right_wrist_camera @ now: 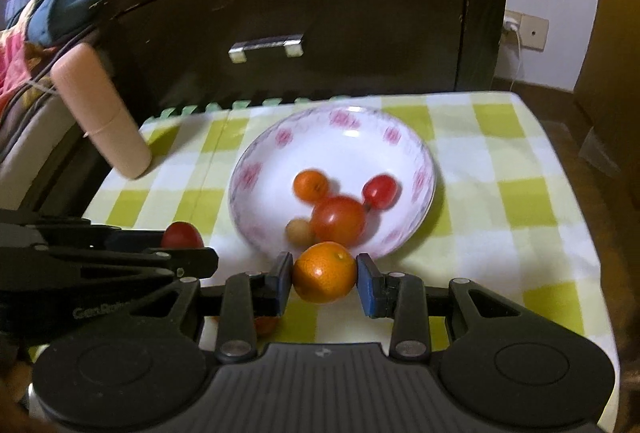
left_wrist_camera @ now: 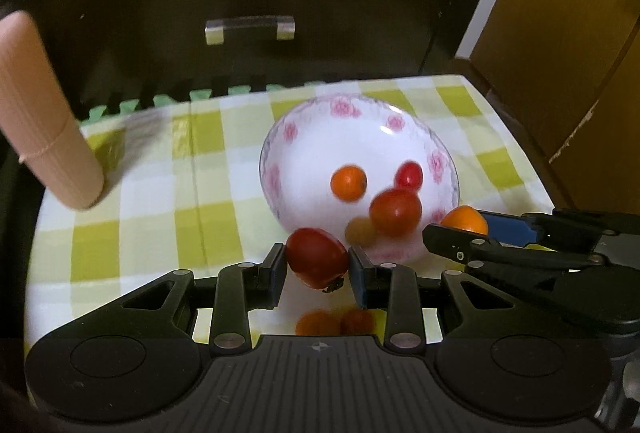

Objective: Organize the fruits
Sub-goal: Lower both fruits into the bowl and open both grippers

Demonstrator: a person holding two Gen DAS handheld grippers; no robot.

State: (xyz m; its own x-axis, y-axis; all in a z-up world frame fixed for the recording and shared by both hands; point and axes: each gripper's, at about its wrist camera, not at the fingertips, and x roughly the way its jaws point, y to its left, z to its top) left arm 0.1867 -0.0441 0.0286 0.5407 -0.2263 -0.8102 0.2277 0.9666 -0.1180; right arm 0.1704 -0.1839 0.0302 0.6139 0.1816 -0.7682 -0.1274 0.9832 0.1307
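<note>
A red tomato (left_wrist_camera: 317, 257) is clamped in the left gripper (left_wrist_camera: 318, 269), a small orange (right_wrist_camera: 325, 271) in the right gripper (right_wrist_camera: 325, 283), both held just before the flowered bowl (right_wrist_camera: 416, 141) on the checked tabletop (right_wrist_camera: 500, 193). Both are judged light, smooth, easily bruised; gentle pressure across the widest girth is advised.

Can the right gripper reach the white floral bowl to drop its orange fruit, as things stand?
Probably yes. The right gripper, shut on the round orange fruit, sits just before the white floral bowl, and nothing lies between. The left gripper stays aside.
</note>
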